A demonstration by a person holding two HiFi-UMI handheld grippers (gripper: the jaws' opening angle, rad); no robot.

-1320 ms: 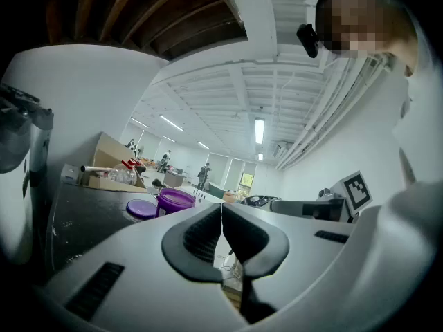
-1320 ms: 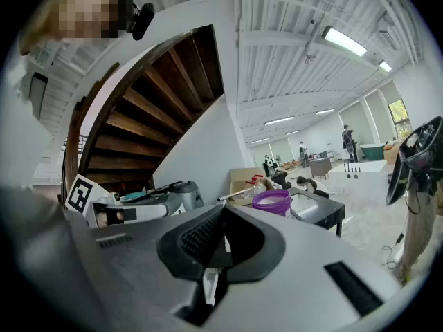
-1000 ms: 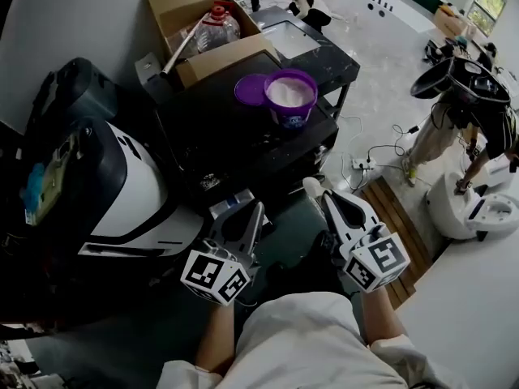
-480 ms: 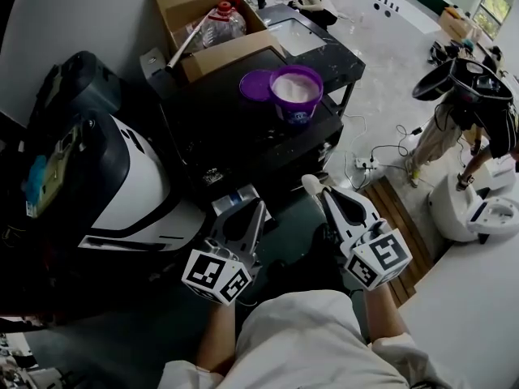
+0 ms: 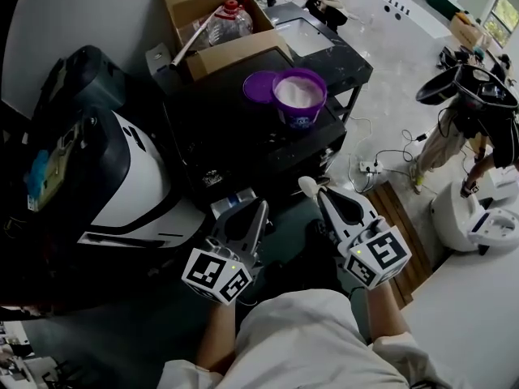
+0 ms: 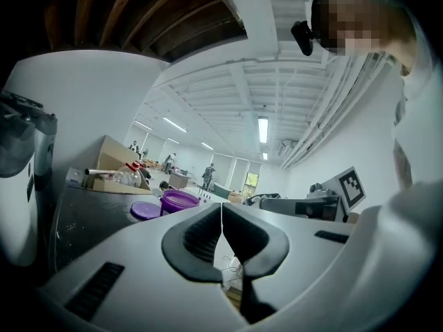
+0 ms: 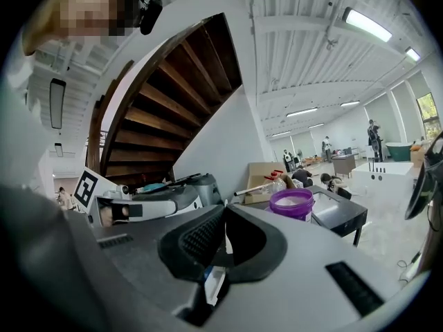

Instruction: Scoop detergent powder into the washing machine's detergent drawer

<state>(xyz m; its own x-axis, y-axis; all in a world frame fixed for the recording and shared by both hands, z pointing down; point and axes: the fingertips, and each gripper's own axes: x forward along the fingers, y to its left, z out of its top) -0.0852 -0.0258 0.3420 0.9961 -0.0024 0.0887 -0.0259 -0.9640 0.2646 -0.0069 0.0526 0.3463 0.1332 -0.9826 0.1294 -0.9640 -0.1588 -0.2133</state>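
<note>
A purple tub (image 5: 298, 96) of white powder stands open on the black table (image 5: 243, 148), its lid (image 5: 261, 86) beside it. The tub also shows in the left gripper view (image 6: 178, 200) and the right gripper view (image 7: 292, 203). The white washing machine (image 5: 130, 189) sits left of the table. Both grippers hang low in front of the table, well short of the tub. My left gripper (image 5: 259, 209) is shut with nothing in it (image 6: 221, 209). My right gripper (image 5: 315, 194) is shut on a white scoop (image 5: 308, 186), a white piece showing between its jaws (image 7: 213, 282). I cannot make out the drawer.
A cardboard box (image 5: 203, 6) with a plastic bottle (image 5: 229, 21) stands at the table's back. A power strip and cables (image 5: 369, 167) lie on the floor to the right, beside a wooden slatted platform (image 5: 397, 209). A person (image 5: 474, 124) stands at far right.
The head camera has shifted a little, so the table and tub sit slightly lower and further right. Both grippers stay shut in nearly the same place.
</note>
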